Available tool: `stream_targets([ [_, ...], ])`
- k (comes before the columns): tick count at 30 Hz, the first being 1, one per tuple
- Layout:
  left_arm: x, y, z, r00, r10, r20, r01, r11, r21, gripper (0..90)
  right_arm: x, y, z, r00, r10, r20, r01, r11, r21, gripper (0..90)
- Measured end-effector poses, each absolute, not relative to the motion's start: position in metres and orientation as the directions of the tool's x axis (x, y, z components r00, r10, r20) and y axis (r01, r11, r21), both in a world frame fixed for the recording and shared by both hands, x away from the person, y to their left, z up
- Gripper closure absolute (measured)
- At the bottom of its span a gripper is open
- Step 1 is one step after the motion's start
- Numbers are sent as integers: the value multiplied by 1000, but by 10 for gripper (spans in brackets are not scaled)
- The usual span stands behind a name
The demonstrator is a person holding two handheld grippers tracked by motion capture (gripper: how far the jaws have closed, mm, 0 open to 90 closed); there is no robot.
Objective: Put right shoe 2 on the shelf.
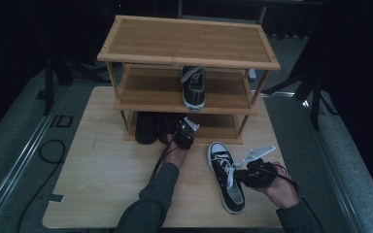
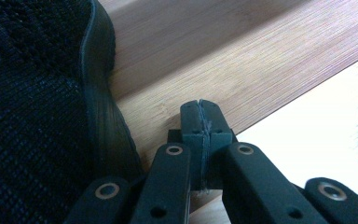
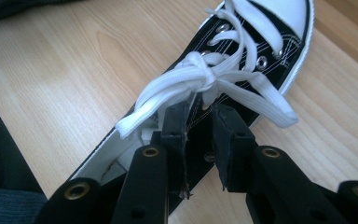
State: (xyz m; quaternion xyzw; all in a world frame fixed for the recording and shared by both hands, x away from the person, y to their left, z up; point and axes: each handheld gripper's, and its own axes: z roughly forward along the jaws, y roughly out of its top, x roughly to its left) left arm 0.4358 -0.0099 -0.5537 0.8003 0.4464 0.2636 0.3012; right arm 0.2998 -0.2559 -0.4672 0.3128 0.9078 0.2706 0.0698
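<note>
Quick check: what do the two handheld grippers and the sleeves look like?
Both grippers, left and right, are black with two black jaws on linkage arms with brass-ringed rivets. The right carries a grey three-cornered plate; a black cable trails from the left. Sleeves are dark grey-green.

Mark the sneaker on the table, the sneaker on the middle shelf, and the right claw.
Table sneaker (image 1: 231, 187): high view, on its black side by the laces.
Shelf sneaker (image 1: 194, 88): high view, on its black upper.
Right claw (image 3: 200, 122): right gripper view, midway between its tips, at the sneaker's collar.
</note>
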Motion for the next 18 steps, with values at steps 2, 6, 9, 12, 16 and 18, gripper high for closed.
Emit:
stream_targets([
  [2, 436, -10, -554, 462, 874, 153, 556, -420, 717, 896, 300, -254, -469, -794, 606, 46, 534, 661, 528, 734],
  [6, 436, -10, -554, 462, 874, 153, 556, -420, 717, 896, 300, -249, -473, -794, 606, 47, 538, 664, 519, 715],
  [9, 436, -10, -554, 462, 873, 153, 556, -420, 717, 896, 300, -248, -472, -785, 618, 50, 548, 655, 521, 698],
  [12, 436, -10, -554, 462, 873, 153, 556, -420, 717, 896, 300, -246, -473, -779, 625, 47, 555, 653, 516, 670],
  [16, 436, -10, -554, 462, 874, 153, 556, -419, 718, 896, 303, -244, -479, -757, 654, 17, 578, 657, 485, 664],
  [18, 436, -10, -554, 462, 873, 153, 556, -420, 717, 896, 304, -242, -483, -754, 656, -13, 569, 664, 485, 664],
])
